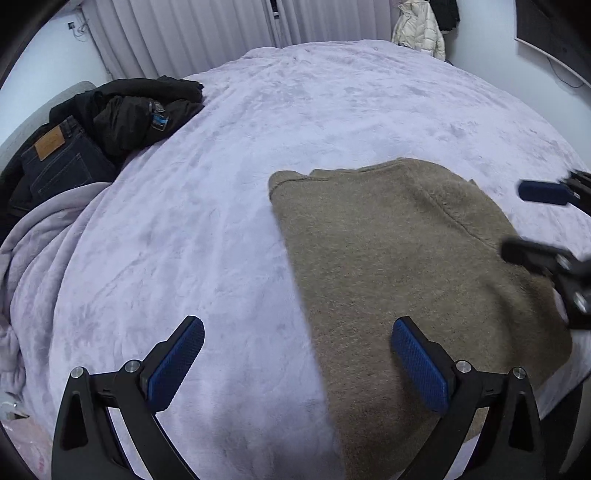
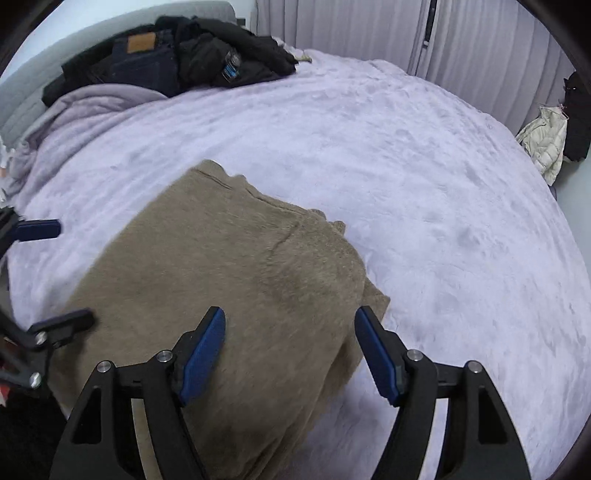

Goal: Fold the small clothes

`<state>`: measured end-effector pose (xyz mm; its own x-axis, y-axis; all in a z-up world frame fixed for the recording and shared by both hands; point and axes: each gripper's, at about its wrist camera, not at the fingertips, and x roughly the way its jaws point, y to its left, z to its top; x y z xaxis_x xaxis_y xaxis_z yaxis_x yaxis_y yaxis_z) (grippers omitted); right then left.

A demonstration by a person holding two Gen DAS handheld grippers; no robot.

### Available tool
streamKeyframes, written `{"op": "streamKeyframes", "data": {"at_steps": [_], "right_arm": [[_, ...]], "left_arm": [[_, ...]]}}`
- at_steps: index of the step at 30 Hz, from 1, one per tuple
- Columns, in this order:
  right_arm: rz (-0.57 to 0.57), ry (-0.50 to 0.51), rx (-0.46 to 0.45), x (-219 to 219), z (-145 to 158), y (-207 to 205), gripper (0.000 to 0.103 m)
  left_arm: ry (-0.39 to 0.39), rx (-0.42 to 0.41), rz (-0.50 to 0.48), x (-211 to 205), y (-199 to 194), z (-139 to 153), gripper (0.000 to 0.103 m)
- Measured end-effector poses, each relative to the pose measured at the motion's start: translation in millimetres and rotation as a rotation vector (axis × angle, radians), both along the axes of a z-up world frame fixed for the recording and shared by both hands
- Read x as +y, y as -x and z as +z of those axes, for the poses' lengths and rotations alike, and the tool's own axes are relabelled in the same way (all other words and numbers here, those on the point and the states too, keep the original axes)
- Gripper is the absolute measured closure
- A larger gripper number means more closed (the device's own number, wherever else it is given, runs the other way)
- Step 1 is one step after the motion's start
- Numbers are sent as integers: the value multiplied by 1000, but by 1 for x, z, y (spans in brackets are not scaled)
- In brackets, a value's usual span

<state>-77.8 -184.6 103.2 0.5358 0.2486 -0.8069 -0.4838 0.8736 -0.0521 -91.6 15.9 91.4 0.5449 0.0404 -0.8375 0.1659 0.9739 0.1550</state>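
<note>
**Both grippers spread wide above a folded brown garment**

The left gripper hangs with its blue pads far apart and nothing between them, one pad over the lilac bed cover, the other over the brown fleece garment. The right gripper is likewise spread wide and holds nothing, poised above the garment's near right part. The garment lies folded on the bed near its front edge, a seam running across its upper layer and a lower layer showing past its right edge. At the far left of the bed sits a heap of dark clothes with a pair of jeans. A pale puffy jacket hangs beyond the bed, near the curtains.
</note>
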Motion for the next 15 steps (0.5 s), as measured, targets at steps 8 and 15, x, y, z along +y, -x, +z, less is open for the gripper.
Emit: {"op": "streamKeyframes", "data": {"at_steps": [8, 15], "right_arm": [[191, -67, 26, 27, -19, 66, 28], [164, -50, 58, 30, -52, 59, 27]], "left_arm": [[33, 69, 71, 9, -18, -29, 0], [56, 82, 90, 10, -16, -32, 0]]}}
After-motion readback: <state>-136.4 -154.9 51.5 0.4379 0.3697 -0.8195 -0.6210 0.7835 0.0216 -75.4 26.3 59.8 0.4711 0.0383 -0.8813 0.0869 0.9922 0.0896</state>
